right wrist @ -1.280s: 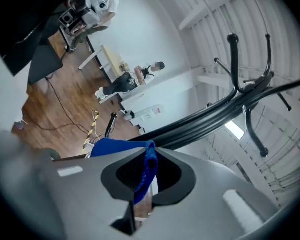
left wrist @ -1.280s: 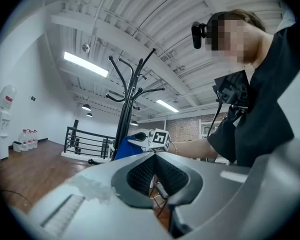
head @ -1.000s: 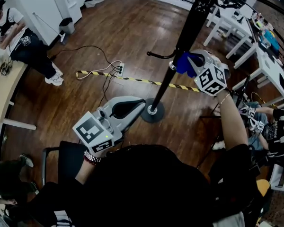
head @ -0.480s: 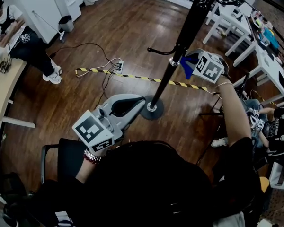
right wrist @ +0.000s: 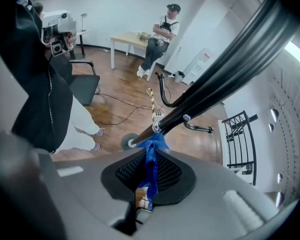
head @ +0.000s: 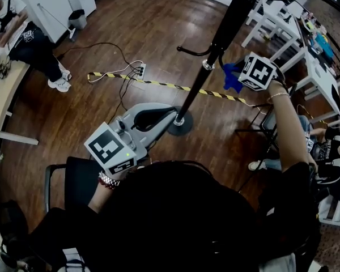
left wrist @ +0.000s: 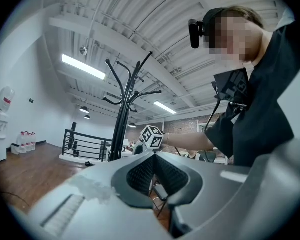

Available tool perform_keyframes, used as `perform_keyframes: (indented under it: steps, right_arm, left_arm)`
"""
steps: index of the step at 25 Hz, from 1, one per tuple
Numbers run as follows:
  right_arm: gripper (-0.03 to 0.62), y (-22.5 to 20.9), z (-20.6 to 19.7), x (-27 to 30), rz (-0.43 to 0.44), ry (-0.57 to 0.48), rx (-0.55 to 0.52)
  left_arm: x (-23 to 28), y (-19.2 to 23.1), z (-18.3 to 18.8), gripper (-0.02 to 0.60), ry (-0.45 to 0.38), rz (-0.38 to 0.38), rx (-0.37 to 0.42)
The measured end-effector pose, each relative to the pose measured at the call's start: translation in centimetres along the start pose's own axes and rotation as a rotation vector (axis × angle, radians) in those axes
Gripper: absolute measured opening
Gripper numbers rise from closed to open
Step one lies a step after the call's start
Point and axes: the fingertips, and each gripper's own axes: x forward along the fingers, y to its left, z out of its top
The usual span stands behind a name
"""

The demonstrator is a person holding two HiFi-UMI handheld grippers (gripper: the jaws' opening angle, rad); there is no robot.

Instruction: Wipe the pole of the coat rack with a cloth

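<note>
The black coat rack pole (head: 218, 35) slants down to its round base (head: 179, 123) on the wood floor. My right gripper (head: 239, 73) is shut on a blue cloth (head: 232, 76) and holds it at the pole's right side, just below a low hook (head: 191, 52). In the right gripper view the cloth (right wrist: 151, 159) hangs between the pads of the right gripper (right wrist: 151, 151), its top end touching the pole (right wrist: 210, 86). My left gripper (head: 158, 118) hovers low near the base, shut and empty. In the left gripper view the left gripper (left wrist: 154, 158) points up at the rack (left wrist: 122, 119).
A power strip with cables (head: 140, 69) and a yellow-black tape line (head: 158, 84) lie on the floor behind the base. A black chair (head: 73, 180) stands at my left. White tables (head: 283, 30) stand at the right. A person (head: 22, 38) sits by a wooden table (head: 0, 103).
My right gripper has carried the cloth up and to the right along the pole. The left gripper has stayed low near the base.
</note>
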Motion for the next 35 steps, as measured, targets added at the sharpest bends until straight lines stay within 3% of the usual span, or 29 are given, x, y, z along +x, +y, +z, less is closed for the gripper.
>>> perform_keyframes:
  steps: [7,11,13,16,19,21,23,28,35]
  right_arm:
    - [0.025,3.1,-4.3,-2.6,-0.024,0.045,0.004]
    - [0.025,3.9,-6.8,-4.0,-0.15,-0.033,0.087]
    - [0.025,3.6,-6.6,-5.2,-0.222,-0.123,0.155]
    - [0.025,2.7,-4.6,-8.5,-0.367,-0.355,0.294]
    - [0.025,1.3,-1.6,-12.3,-0.603,-0.595,0.407]
    - [0.025,0.1,0.6,-13.2,-0.763,-0.664,0.43]
    - [0.025,-1.1,3.1,-12.3,-0.85,-0.678,0.421]
    - [0.025,-4.6,10.2,-11.4,-0.965,-0.696,0.319]
    - [0.025,-7.4,12.0,-6.3,-1.04,-0.498,0.247]
  left_arm:
    - [0.1,-0.3,-0.6,0.006,0.004,-0.025,-0.026]
    - [0.1,-0.1,-1.2,0.006,0.024,-0.033,-0.047]
    - [0.4,0.3,-0.8,0.006,0.029,-0.04,-0.048]
    - [1.0,0.3,-0.7,0.006,0.041,-0.06,-0.052]
    - [1.1,-0.1,-1.1,0.006,0.061,-0.07,-0.056]
    - [0.3,0.2,-1.2,0.006,0.064,-0.054,-0.051]
    - [-1.0,1.2,-0.7,0.006,0.036,-0.007,-0.039]
    - [-3.9,3.5,0.6,0.006,-0.016,0.085,-0.032]
    - [-6.7,5.4,0.0,0.006,-0.078,0.138,-0.08]
